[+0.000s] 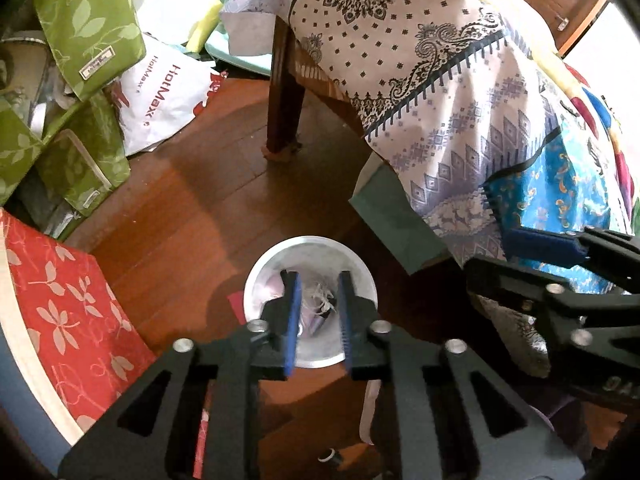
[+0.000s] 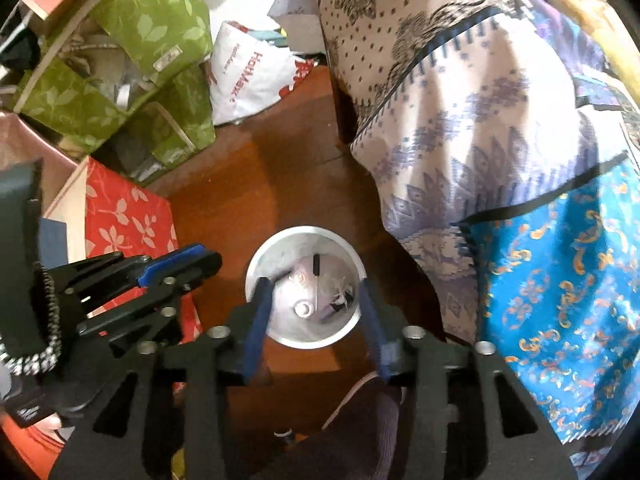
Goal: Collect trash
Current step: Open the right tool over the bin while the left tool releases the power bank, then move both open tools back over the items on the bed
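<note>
A round white trash bin (image 1: 256,284) stands on the wooden floor, seen from above, with crumpled paper scraps (image 1: 318,300) and other bits inside. It also shows in the right wrist view (image 2: 260,268), holding scraps (image 2: 340,294) and a dark stick-like piece (image 2: 316,265). My left gripper (image 1: 319,312) hovers above the bin, its blue pads apart and nothing between them. My right gripper (image 2: 316,312) also hovers above the bin, wide open and empty. Each gripper shows in the other's view, the right one (image 1: 532,252) and the left one (image 2: 176,266).
A table with a patterned cloth (image 1: 420,60) and a dark wooden leg (image 1: 284,92) stands behind the bin. Green fabric boxes (image 1: 88,20), a red floral box (image 1: 68,304) and a white HotMax bag (image 1: 164,92) crowd the left. A green paper bag (image 1: 392,220) sits under the cloth.
</note>
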Demonstrator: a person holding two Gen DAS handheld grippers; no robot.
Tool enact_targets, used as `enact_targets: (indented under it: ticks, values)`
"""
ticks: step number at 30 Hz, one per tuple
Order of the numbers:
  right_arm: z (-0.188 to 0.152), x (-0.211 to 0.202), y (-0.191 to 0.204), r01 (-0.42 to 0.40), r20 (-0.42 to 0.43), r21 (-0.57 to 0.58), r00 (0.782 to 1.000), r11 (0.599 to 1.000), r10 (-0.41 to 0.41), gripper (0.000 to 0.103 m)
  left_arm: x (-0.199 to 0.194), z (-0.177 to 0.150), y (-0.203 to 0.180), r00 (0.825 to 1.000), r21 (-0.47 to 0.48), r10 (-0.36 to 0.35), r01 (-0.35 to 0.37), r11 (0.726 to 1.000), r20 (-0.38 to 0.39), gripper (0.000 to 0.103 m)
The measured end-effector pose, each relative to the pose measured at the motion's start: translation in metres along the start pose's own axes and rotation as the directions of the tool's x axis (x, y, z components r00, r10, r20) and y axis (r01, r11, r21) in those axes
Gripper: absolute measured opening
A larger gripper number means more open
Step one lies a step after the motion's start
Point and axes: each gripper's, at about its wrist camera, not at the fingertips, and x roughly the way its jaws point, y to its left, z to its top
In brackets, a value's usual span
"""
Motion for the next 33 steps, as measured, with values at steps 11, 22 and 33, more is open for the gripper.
enact_targets:
  ticks: [11,22,33]
  values:
    - [-0.022,-0.059,-0.002,-0.011,0.119,-0.004,0.993,1.000,0.012,0.046,-0.061,-0.015,-0.024,0.997,0.081,0.031,-0.036,0.996,0.069,0.031]
    - [-0.058,-0.148,-0.033,0.021,0.307,0.066,0.951,0.998,-0.040,0.046,-0.150,-0.018,-0.083,0.969,0.170,-0.016,-0.027,0.985,0.248,0.044]
    - [-0.115,-0.231,-0.110,0.082,0.466,0.252,0.863,0.964,-0.195,0.058,-0.185,-0.007,-0.187,0.943,0.334,-0.142,0.035,0.942,0.301,0.044]
